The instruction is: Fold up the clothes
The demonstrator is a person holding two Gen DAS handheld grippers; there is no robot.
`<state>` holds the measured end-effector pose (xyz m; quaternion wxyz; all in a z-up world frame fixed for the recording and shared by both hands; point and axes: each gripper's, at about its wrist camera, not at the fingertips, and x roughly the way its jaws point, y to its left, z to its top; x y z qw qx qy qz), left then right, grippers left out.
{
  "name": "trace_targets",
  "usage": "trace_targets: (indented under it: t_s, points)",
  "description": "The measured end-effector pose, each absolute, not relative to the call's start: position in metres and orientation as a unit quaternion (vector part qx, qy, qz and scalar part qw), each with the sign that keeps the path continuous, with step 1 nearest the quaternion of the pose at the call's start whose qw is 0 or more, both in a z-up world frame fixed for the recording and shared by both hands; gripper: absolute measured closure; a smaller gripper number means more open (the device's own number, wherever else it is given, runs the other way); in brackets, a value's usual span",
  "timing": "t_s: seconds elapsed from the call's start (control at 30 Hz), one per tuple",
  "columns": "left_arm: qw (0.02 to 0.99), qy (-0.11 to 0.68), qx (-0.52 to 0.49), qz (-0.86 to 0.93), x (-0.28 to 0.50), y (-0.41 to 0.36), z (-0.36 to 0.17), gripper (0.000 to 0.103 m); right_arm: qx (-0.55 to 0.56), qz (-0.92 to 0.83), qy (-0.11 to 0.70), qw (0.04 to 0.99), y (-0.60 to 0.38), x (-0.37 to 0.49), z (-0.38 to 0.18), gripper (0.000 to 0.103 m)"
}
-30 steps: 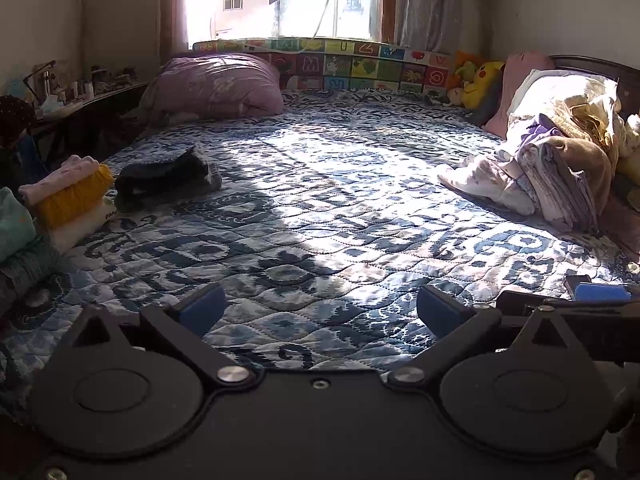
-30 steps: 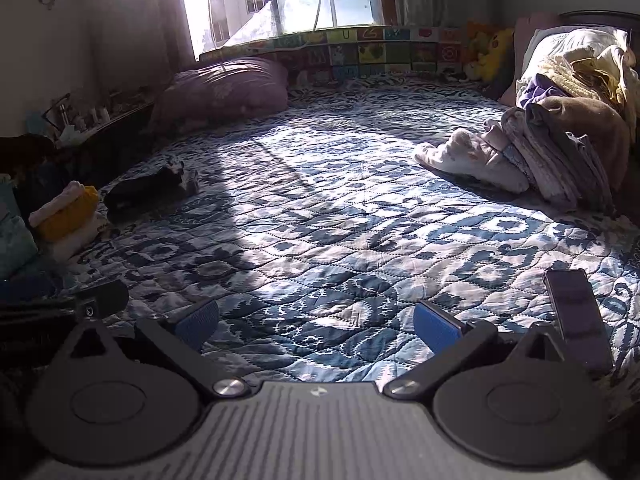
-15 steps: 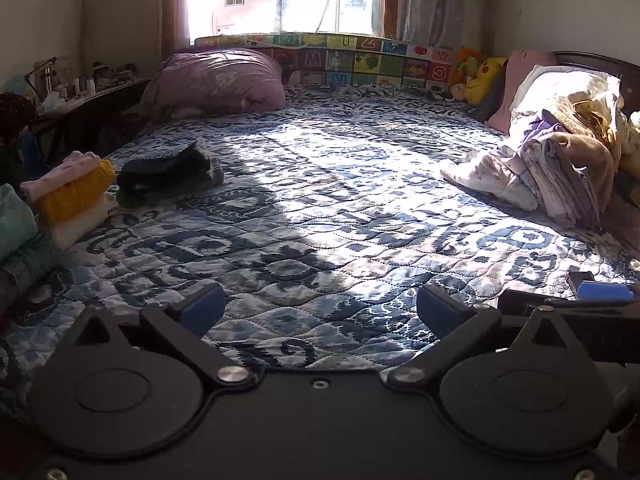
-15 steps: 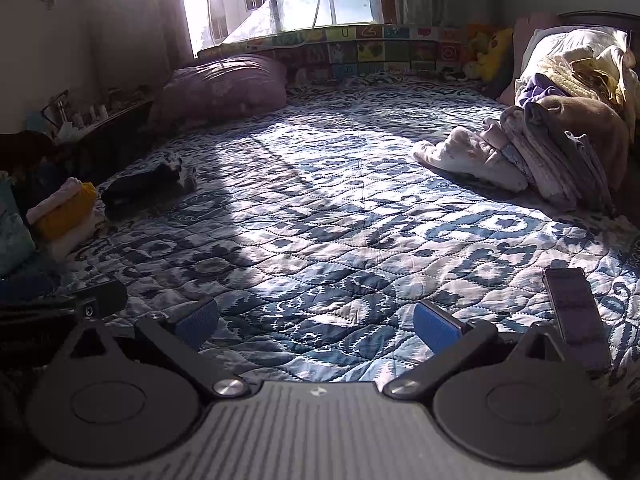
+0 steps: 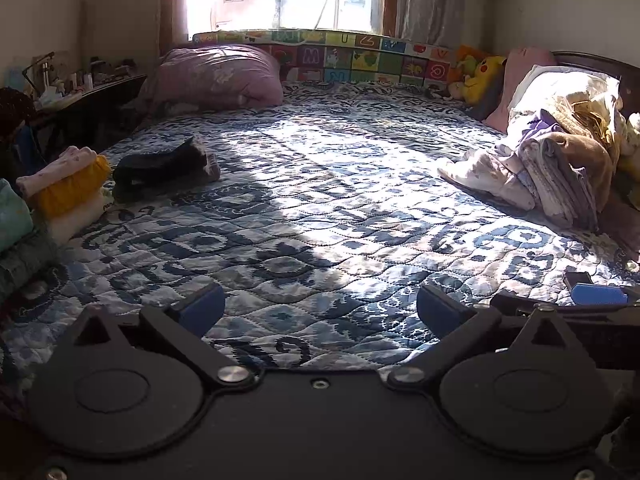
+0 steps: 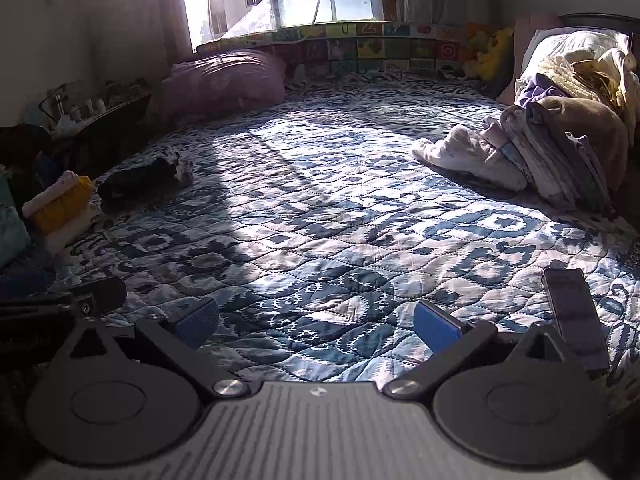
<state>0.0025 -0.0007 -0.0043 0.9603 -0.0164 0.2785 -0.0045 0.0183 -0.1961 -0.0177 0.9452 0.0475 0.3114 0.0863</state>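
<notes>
Both tongs gape wide with nothing between them: the left gripper (image 5: 320, 310) and the right gripper (image 6: 316, 322) hover low over the near edge of the blue quilt (image 5: 320, 208). Well beyond them, at the quilt's far right side, lies the heap of unfolded clothes (image 6: 532, 160), while folded stacks (image 5: 64, 196) sit at its left edge. The pale garment (image 6: 468, 158) spilling from the heap's front looks soft, light and floppy, so pinching a loose hem or corner there seems wisest.

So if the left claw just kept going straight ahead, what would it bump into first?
Probably nothing soon. The left claw hangs open over the bare blue quilt. The dark folded garment lies off to the left, the unfolded pile to the right. Far ahead stands the alphabet mat; depth is unclear.
</notes>
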Motion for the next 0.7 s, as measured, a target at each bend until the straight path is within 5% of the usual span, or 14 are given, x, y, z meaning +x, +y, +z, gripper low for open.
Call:
trace_targets:
  t_s: [0.7]
  points:
    - [0.958,0.287,-0.019,-0.001,0.0072,-0.0024,-0.0103,0.000,0.051,0.087,0.314,0.944,-0.1963,0.0224,-0.0251,0.000]
